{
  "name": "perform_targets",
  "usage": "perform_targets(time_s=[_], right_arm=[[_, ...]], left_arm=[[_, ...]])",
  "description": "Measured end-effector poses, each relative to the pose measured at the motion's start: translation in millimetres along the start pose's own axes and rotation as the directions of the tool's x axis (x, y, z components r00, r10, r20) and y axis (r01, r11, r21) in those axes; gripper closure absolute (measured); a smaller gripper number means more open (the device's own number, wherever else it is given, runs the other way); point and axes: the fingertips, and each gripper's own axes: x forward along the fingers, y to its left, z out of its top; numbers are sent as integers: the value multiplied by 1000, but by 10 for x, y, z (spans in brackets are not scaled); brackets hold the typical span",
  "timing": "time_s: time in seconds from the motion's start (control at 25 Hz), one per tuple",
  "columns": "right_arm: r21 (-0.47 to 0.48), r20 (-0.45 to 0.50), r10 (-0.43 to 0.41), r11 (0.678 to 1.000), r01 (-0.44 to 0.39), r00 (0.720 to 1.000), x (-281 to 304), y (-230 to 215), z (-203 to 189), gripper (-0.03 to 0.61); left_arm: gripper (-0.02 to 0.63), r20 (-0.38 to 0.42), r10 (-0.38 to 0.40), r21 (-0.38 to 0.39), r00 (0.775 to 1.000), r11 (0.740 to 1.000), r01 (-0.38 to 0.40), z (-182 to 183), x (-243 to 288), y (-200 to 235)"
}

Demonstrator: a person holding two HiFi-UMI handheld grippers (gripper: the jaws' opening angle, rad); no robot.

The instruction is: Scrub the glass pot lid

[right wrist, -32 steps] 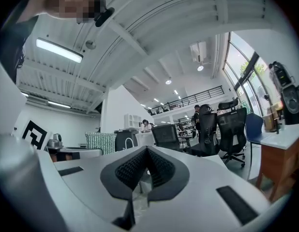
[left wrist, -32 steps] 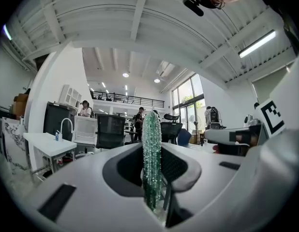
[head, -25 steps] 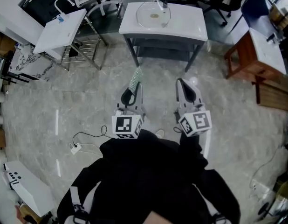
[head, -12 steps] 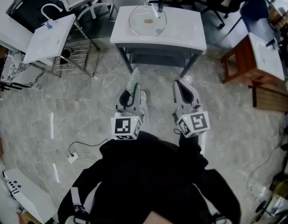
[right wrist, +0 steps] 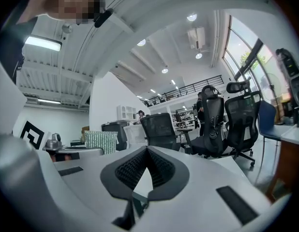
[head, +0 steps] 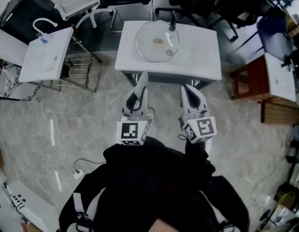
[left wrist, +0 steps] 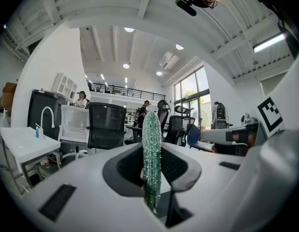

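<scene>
Holding green scrubber [left wrist: 151,149] pinched in left gripper [head: 138,92], right gripper [head: 190,90] closed on nothing. Facing white worktop [head: 200,62] bearing 1 glass lid [head: 157,41].

lid [head: 157,41]: clear glossy glass | scrubber [left wrist: 151,153]: glittery green mesh

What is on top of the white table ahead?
A glass pot lid lies flat on the white table, a brownish spot at its middle. A dark thing at its far rim is too small to name. Through the glass only white tabletop shows.
</scene>
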Motion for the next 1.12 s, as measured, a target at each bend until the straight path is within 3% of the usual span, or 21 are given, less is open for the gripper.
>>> perform_targets(time_s=[0.48,0.8,1.12], right_arm=[[24,-46,-74,997,75,996,1696,-642,98,589],[10,-59,-119,993,120,991,2306,-883,82,591],[-15,-96,-116,993,115,989,2587,-1092,-41,589]], left_arm=[[548,-60,-73,12,995,997,74,159,1687,901],[548,-67,-113,-30,991,993,111,195,2337,1171],[548,-102,-121,-56,987,992,115,-11,2698,1180]])
